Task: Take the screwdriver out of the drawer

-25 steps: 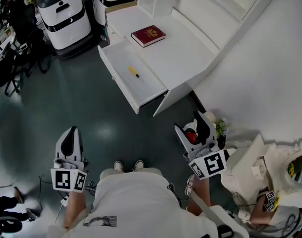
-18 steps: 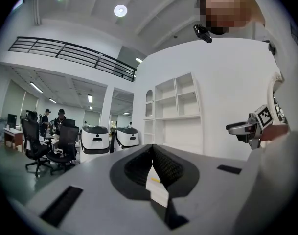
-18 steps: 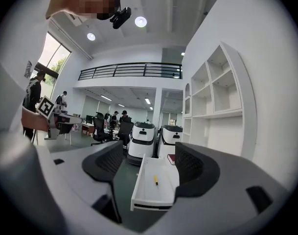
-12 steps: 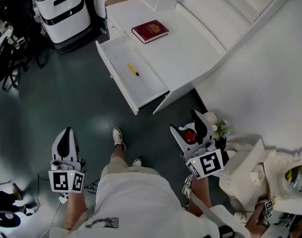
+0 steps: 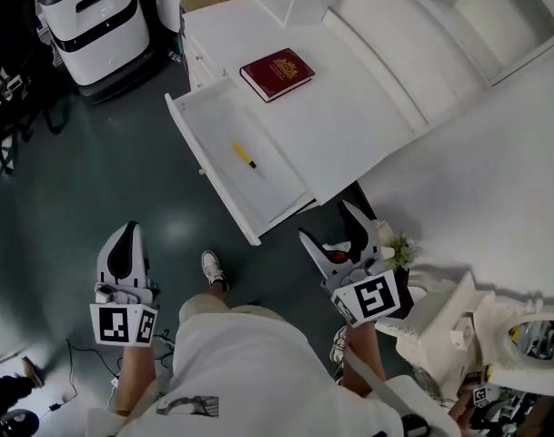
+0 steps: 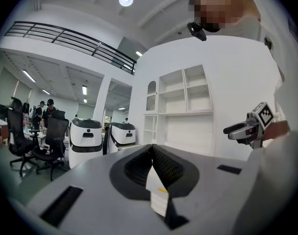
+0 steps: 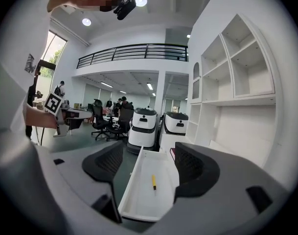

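The person stands with both forearms held out in front at about waist height, one tool in each hand. The left tool [image 5: 126,235] points level ahead, its two jaws pressed together. The right tool [image 5: 326,222] tips slightly downward, its jaws spread wide with nothing gripped between them. The left forearm [image 5: 131,376] and right forearm [image 5: 361,364] run roughly parallel, well apart, either side of the torso.

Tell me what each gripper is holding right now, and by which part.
Nothing is held. The left gripper is shut with nothing in it, and the right gripper is open and empty. The screwdriver lies untouched in the open drawer.
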{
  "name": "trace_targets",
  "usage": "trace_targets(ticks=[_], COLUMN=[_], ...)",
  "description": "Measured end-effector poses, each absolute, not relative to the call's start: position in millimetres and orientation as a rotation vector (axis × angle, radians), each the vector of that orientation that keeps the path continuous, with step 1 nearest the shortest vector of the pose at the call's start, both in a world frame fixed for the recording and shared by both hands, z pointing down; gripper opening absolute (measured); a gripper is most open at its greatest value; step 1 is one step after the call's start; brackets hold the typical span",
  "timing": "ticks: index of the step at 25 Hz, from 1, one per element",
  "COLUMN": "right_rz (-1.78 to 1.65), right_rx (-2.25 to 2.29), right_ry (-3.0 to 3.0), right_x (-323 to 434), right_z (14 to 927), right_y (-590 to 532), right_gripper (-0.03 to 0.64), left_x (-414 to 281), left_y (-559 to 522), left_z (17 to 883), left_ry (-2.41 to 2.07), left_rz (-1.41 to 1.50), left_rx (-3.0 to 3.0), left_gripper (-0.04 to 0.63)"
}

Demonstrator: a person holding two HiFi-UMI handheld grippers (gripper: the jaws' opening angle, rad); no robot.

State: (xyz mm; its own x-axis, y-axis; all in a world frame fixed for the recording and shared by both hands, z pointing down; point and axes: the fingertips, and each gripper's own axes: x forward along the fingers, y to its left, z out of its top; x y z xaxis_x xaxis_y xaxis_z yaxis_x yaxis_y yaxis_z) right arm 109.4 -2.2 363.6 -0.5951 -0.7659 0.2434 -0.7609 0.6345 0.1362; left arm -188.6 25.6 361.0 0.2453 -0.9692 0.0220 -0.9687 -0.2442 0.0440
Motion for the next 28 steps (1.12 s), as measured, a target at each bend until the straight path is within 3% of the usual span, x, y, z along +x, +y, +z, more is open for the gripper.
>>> trace_targets(ticks=[8,19,28], right_rz=[-0.062,0.019,0.234], right_rx=[1.246,1.234,0.981], right_ry=[-2.474,-2.454,-2.471], right_x=[68.0,75.4,54.4], right_z=[366.5,396.9,506.5], right_y=[-64.8,-113.2,-168.7], right_gripper=[0.331,0.331,0.33], left_x=[-200.1,-167.8,-164.3], left_y=[-59.2,-115.7,-128.7], left_z=[379.5,382.5,381.0], left_ry=[-1.753,-1.692,-1.858], left_rz=[0.036,0.097,0.234], left_rx=[2.54,2.608,2.543], left_gripper=[0.017,0.017,0.017])
